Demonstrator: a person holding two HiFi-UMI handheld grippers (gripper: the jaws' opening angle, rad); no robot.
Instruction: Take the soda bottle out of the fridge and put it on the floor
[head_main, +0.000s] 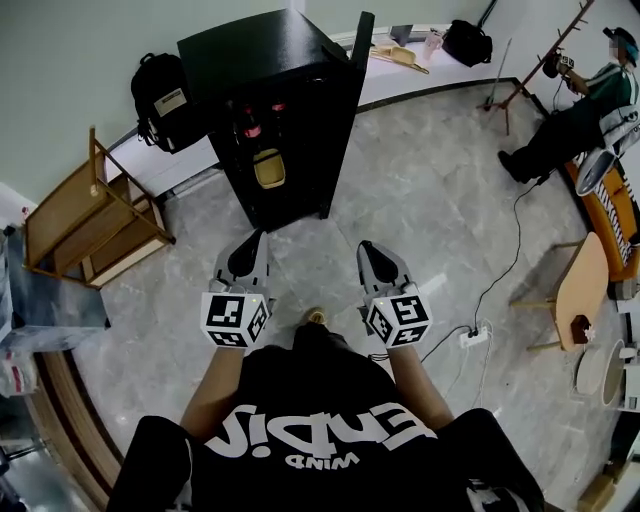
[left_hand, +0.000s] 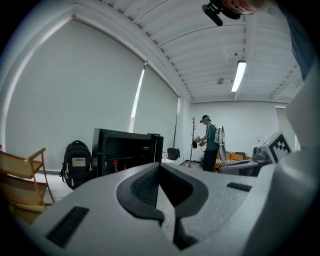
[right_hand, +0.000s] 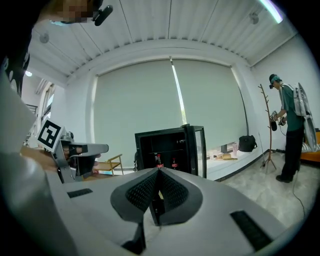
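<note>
A black fridge (head_main: 285, 110) stands with its door (head_main: 357, 70) swung open, a step ahead of me. On its shelf are soda bottles with red caps (head_main: 251, 128); the right gripper view shows two of them (right_hand: 159, 161) upright, and the left gripper view shows the bottles (left_hand: 114, 165) too. A yellow object (head_main: 268, 168) sits lower inside. My left gripper (head_main: 256, 236) (left_hand: 160, 165) and right gripper (head_main: 366, 247) (right_hand: 159, 171) are held side by side short of the fridge. Both are shut, with nothing between the jaws.
A black backpack (head_main: 165, 100) leans on the wall left of the fridge, beside a wooden chair (head_main: 90, 220). At the right are a person (head_main: 585, 105), a coat rack (head_main: 545, 55), a small wooden table (head_main: 580, 290), and a power strip (head_main: 472, 337) with its cable.
</note>
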